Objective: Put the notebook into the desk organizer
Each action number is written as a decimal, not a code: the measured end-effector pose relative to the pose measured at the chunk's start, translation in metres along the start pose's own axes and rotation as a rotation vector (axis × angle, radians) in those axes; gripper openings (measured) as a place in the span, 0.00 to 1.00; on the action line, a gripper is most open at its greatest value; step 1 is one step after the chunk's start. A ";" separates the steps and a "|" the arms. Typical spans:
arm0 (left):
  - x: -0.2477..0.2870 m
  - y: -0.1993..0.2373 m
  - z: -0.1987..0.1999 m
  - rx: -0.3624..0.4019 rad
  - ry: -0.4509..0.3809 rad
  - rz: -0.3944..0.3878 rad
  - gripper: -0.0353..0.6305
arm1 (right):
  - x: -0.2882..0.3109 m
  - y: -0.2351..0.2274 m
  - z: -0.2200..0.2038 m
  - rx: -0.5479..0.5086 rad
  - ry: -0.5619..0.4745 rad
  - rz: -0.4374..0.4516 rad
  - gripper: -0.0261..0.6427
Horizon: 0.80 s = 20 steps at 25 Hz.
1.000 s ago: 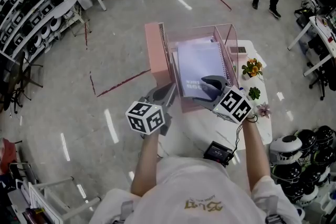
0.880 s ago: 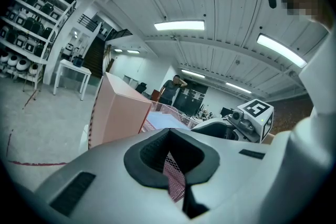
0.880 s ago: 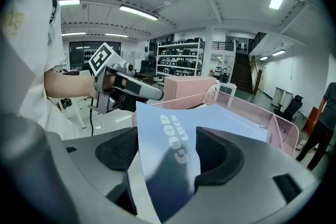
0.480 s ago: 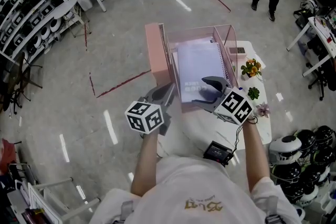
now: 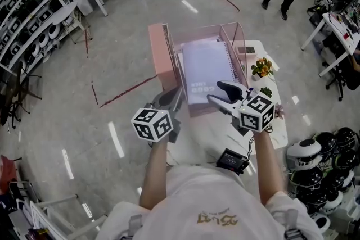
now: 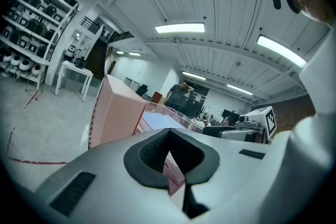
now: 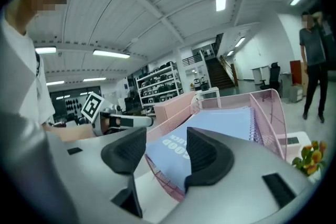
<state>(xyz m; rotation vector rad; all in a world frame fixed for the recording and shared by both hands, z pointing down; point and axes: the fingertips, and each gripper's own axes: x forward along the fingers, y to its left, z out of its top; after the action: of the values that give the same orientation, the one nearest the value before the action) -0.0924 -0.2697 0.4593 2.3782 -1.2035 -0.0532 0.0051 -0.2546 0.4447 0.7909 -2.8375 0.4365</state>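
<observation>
Standing over the white tabletop [image 5: 208, 135], I have the pink mesh desk organizer [image 5: 159, 62] straight ahead of both pairs of fingers, its near rim at their tips. The pale blue notebook [image 5: 207, 67] lies flat inside the organizer's wide compartment, beyond my fingertips. Its spiral binding runs along the side nearer my right fingers and its printed end points toward me.

My left gripper [image 5: 173, 99] meets the organizer at its near left corner. Its fingers [image 6: 147, 155] are clenched there, with a sliver of the pink mesh pinched between the pads.

My right gripper [image 5: 220, 93] hangs just above the near right part of the rim. Its fingers [image 7: 207, 157] are released and stand apart, having just been drawing somewhat closer together. Neither pad presses on anything; the notebook's printed end and the mesh rim show through the gap, past the tips.

A small pot of orange flowers [image 5: 260, 67] sits on the tabletop beyond and to the outside of my right fingers. A small black device [image 5: 232, 161] lies behind them, near my body.
</observation>
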 end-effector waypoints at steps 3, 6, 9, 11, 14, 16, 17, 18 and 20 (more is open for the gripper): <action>-0.005 -0.009 0.001 0.010 -0.010 -0.009 0.08 | -0.015 -0.002 0.004 0.131 -0.097 -0.039 0.27; -0.009 -0.018 0.000 0.015 -0.021 -0.021 0.08 | -0.031 -0.001 0.004 0.220 -0.189 -0.086 0.18; -0.014 -0.026 -0.004 0.021 -0.021 -0.027 0.08 | -0.048 -0.002 -0.001 0.291 -0.268 -0.166 0.06; -0.017 -0.029 -0.009 0.029 -0.016 -0.025 0.08 | -0.059 -0.001 -0.004 0.361 -0.333 -0.201 0.06; -0.023 -0.032 -0.016 0.040 -0.011 -0.015 0.08 | -0.068 0.003 -0.016 0.403 -0.369 -0.262 0.06; -0.028 -0.031 -0.021 0.045 -0.009 -0.006 0.08 | -0.072 0.003 -0.023 0.371 -0.354 -0.325 0.06; -0.030 -0.031 -0.024 0.048 -0.006 -0.001 0.08 | -0.074 0.003 -0.025 0.343 -0.347 -0.354 0.06; -0.032 -0.030 -0.027 0.053 -0.003 0.004 0.08 | -0.076 0.004 -0.025 0.308 -0.341 -0.377 0.06; -0.034 -0.028 -0.032 0.059 0.004 0.013 0.08 | -0.076 0.007 -0.022 0.232 -0.329 -0.403 0.06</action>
<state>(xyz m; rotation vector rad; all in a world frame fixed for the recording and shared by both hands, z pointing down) -0.0846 -0.2164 0.4699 2.4193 -1.2345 -0.0088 0.0673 -0.2052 0.4456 1.5727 -2.8276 0.6263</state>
